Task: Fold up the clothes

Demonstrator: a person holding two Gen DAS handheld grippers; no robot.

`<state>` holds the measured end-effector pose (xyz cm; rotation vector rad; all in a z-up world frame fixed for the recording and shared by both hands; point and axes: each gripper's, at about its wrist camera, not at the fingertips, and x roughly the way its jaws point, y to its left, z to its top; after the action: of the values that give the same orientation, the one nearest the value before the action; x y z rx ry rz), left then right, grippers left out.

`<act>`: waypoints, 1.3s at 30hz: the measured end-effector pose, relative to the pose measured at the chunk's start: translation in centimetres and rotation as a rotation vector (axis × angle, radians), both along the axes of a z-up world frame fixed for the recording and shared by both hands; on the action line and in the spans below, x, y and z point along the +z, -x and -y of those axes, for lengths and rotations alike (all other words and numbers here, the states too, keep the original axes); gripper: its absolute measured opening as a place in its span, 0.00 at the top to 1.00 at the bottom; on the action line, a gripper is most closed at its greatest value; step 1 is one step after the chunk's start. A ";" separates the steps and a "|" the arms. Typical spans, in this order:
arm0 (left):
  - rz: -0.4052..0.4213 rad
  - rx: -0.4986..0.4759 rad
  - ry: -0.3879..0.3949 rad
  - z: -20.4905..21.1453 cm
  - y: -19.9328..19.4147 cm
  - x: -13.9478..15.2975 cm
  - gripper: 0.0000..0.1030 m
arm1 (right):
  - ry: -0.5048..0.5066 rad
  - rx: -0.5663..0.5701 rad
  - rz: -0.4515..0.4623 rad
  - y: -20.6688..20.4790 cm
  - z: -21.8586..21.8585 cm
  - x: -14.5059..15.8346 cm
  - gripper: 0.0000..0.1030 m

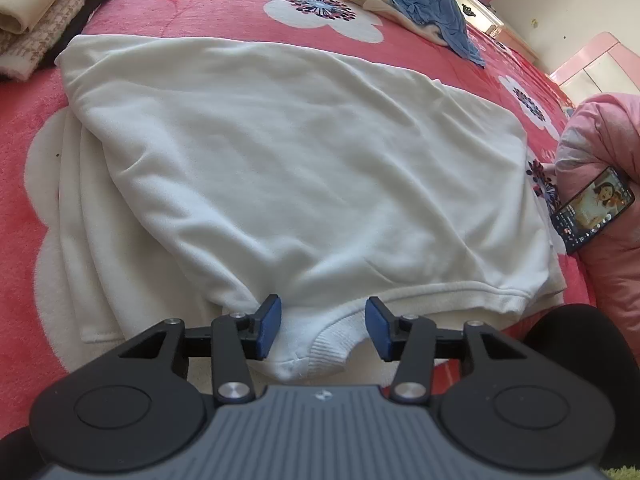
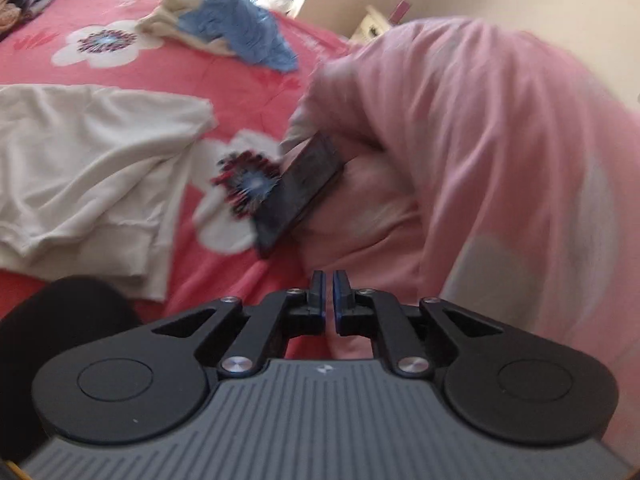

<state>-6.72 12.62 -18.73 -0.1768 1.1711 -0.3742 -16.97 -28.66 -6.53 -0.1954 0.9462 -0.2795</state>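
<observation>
A white sweatshirt (image 1: 304,160) was seen spread flat over a pink flowered blanket (image 1: 224,4), its ribbed hem (image 1: 472,294) turned toward the camera and folded layers of the same cloth showing along its left side. The left gripper (image 1: 322,328) was held at the near edge of the garment, its blue pads (image 1: 270,326) standing apart. A white ribbed cuff or edge (image 1: 320,354) lay in the gap between them, but no pad was seen pressing on it.

Other clothing was found around the sweatshirt. A heap of cream and blue garments (image 1: 416,12) lay well beyond its far edge, and a stack of beige and knitted clothes (image 1: 44,12) sat at the far left corner. Just beside its right edge a phone (image 1: 592,208) with a lit screen was propped against a pink quilt (image 1: 604,140), which bulked up along that side of the bed. A pale cabinet (image 1: 492,12) stood by the far wall.

In the right wrist view, which was blurred, the right gripper (image 2: 329,300) was seen off to the side of the sweatshirt (image 2: 88,164), pointed at the pink quilt (image 2: 480,152). Its jaws were nearly together, with only a narrow slit left and nothing caught between them. The phone (image 2: 300,196) lay just ahead of its tips, and the quilt filled most of the space beyond.
</observation>
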 end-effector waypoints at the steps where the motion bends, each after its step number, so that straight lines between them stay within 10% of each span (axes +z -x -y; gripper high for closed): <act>1: 0.002 -0.001 -0.003 0.1 0.1 0.1 0.53 | -0.130 0.004 0.014 -0.4 -0.2 -0.1 0.72; 3: 0.003 -0.002 -0.006 0.0 0.1 0.1 0.53 | -0.375 0.024 0.024 -2.2 -1.3 -0.9 0.57; 8: 0.001 -0.001 -0.003 0.0 0.0 0.1 0.53 | -0.788 0.095 -0.058 -9.1 -7.0 -5.2 0.57; 14: -0.002 -0.011 0.007 -0.2 -0.2 -0.1 0.53 | -0.840 0.125 -0.228 -15.1 -13.3 -11.3 0.61; 17: -0.009 -0.012 0.021 -0.4 -0.3 -0.2 0.53 | -0.792 0.131 -0.312 -14.7 -14.4 -13.0 0.97; 23: -0.034 0.000 0.046 -1.0 -0.2 0.1 0.53 | -0.659 0.180 -0.251 -10.6 -11.9 -9.7 1.00; 28: -0.045 0.059 0.061 -2.4 1.2 1.2 0.53 | -0.465 0.008 -0.187 -7.9 -5.5 -7.7 0.97; 32: -0.056 0.124 -0.006 -3.0 2.1 1.6 0.51 | -0.740 -0.098 -0.184 -7.3 -1.5 -8.2 0.91; 35: -0.085 0.172 -0.036 -3.3 1.7 1.2 0.51 | -0.880 -0.132 -0.207 -8.0 -1.6 -9.6 0.60; 39: -0.099 0.191 -0.039 -3.4 0.8 0.4 0.51 | -0.958 -0.141 -0.259 -9.0 -2.7 -11.4 0.59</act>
<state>-7.53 16.05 -18.33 -0.2733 1.2460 -0.1759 -8.00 -25.99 -17.92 0.7314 1.2564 0.0942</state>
